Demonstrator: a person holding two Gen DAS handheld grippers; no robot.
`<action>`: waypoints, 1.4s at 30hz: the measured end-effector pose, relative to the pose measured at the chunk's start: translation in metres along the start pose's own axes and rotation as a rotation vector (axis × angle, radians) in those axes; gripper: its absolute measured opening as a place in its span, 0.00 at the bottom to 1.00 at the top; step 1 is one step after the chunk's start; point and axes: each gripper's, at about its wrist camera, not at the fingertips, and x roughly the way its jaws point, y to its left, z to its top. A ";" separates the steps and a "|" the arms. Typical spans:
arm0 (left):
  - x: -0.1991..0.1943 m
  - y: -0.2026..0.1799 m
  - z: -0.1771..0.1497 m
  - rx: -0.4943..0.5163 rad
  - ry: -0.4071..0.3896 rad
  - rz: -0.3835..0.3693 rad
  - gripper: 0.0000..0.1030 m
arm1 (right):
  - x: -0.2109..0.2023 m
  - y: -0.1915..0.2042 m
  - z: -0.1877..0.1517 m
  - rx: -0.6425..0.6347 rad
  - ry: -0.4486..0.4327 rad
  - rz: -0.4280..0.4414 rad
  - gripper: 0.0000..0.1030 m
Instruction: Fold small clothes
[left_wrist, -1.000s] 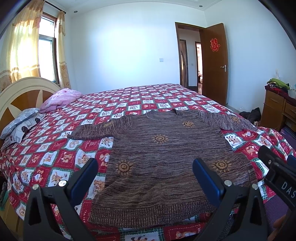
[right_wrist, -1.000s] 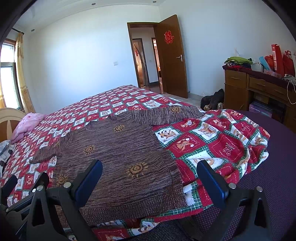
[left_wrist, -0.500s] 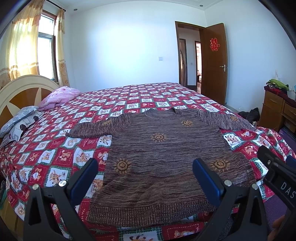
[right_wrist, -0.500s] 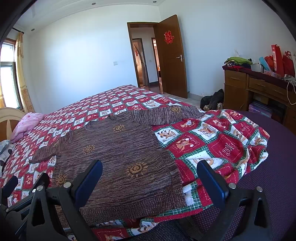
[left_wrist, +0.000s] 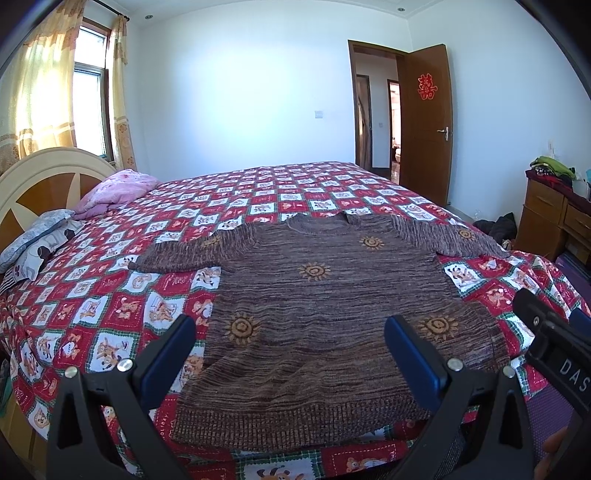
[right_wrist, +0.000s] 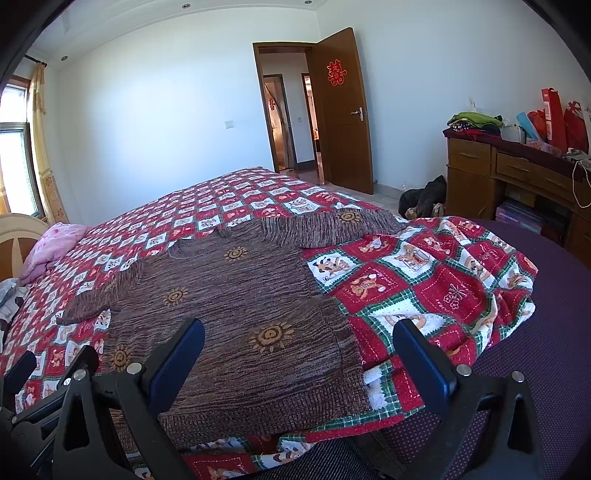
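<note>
A brown knitted sweater (left_wrist: 325, 306) with orange sun motifs lies flat on the bed, both sleeves spread sideways, hem nearest me. It also shows in the right wrist view (right_wrist: 236, 314). My left gripper (left_wrist: 290, 350) is open and empty, held above the hem, not touching it. My right gripper (right_wrist: 299, 354) is open and empty, above the sweater's right hem corner. The right gripper's body (left_wrist: 554, 354) shows at the right edge of the left wrist view; the left gripper's body (right_wrist: 33, 384) shows at the left edge of the right wrist view.
The bed carries a red, white and green patchwork quilt (left_wrist: 110, 295). Pillows (left_wrist: 114, 188) lie by the headboard (left_wrist: 44, 177) at left. A wooden dresser (right_wrist: 517, 177) with piled items stands at right. An open door (right_wrist: 343, 110) is behind. A purple sheet (right_wrist: 546, 332) shows at right.
Both views have shifted slightly; the sweater sits a little higher in frame in the left wrist view. Both grippers stay open. The sweater has not moved.
</note>
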 end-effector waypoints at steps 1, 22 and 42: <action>0.001 0.000 0.000 0.000 0.002 -0.001 1.00 | 0.000 0.000 0.000 0.000 0.001 0.000 0.99; 0.031 0.004 -0.007 -0.010 0.090 -0.066 1.00 | 0.032 -0.007 -0.004 0.013 0.077 -0.025 0.99; 0.179 0.049 0.048 0.000 0.159 0.025 1.00 | 0.142 -0.112 0.128 0.069 0.036 -0.070 0.85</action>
